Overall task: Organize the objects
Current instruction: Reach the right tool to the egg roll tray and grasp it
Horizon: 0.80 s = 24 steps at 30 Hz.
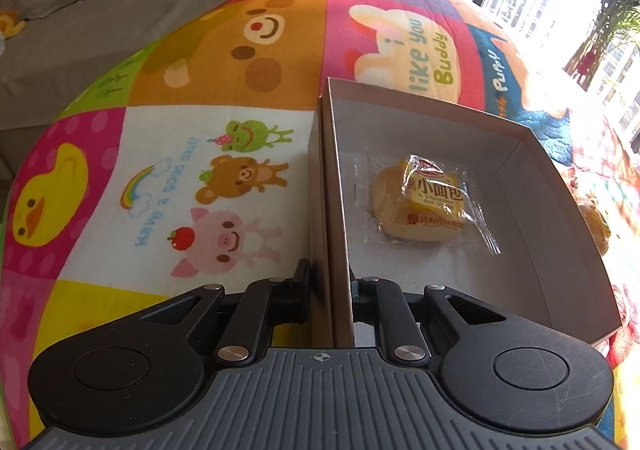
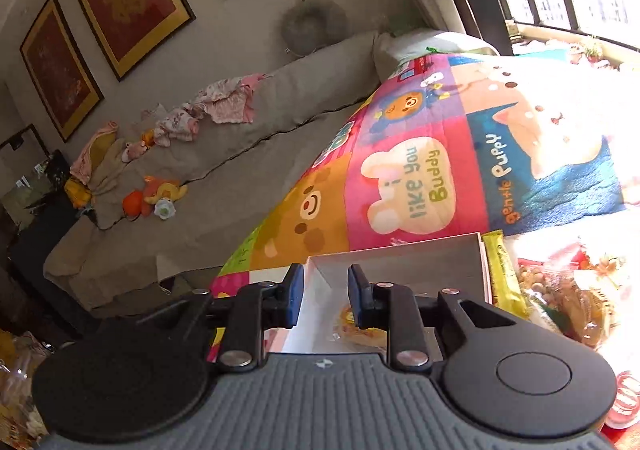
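A shallow brown cardboard box (image 1: 532,258) with a white inside lies on a bright cartoon mat (image 1: 192,170). A wrapped yellow bread bun (image 1: 424,202) lies in the middle of the box. My left gripper (image 1: 329,282) is shut on the box's near left wall, one finger inside and one outside. In the right wrist view my right gripper (image 2: 322,286) is open and empty, hovering above the box (image 2: 400,262), with the bun (image 2: 360,326) partly hidden under it.
Snack packets lie right of the box: a yellow bar (image 2: 502,274), a bag of nuts (image 2: 560,290) and a red round lid (image 2: 624,398). A grey sofa (image 2: 224,154) with clothes and toys stands behind the mat. Bright windows are at the far right.
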Tool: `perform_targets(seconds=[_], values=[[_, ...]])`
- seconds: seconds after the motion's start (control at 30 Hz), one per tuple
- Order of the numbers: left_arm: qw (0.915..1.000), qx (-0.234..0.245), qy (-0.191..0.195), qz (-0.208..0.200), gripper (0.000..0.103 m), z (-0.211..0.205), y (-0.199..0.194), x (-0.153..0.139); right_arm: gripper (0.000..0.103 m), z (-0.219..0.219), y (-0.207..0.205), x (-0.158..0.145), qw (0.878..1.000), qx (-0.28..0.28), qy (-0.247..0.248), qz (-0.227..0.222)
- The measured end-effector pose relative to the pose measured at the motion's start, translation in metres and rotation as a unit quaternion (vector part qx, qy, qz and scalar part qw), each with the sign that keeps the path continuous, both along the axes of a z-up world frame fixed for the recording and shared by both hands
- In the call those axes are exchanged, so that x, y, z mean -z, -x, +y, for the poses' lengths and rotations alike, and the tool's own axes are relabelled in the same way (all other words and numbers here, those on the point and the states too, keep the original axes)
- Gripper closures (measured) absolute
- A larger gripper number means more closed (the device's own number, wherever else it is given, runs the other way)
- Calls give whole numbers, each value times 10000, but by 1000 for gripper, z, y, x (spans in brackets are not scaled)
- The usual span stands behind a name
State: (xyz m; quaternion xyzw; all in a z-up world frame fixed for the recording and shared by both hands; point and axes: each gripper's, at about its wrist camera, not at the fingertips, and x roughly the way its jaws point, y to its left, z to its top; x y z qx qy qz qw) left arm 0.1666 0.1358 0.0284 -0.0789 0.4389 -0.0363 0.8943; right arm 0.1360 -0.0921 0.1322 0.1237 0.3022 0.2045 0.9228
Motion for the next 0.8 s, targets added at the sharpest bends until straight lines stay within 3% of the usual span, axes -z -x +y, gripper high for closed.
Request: perform_targets(seconds=[0.07, 0.2, 0.33, 0.47, 0.6, 0.67, 0.8], values=[[10000, -2, -3, 4, 88, 0, 0, 0, 59, -18, 17, 6, 9992, 140, 346, -104], [10000, 8, -65, 29, 89, -1, 0, 1, 59, -48, 29, 31, 9943, 481, 952, 30], [9999, 5, -116, 81, 89, -2, 0, 3, 66, -69, 32, 65, 9886, 632, 1299, 429], [9998, -15, -143, 105, 90, -2, 0, 3, 67, -66, 49, 92, 9878, -26, 1446, 575], [9998, -28, -183, 97, 91, -3, 1, 1, 67, -45, 80, 98, 9749, -827, 2036, 362], [9998, -46, -212, 30, 91, -3, 1, -1, 67, -43, 96, 96, 9659, -984, 2379, 270], [9987, -98, -323, -384, 91, -6, 3, -11, 67, -59, 113, 104, 9590, -931, 2615, 572]])
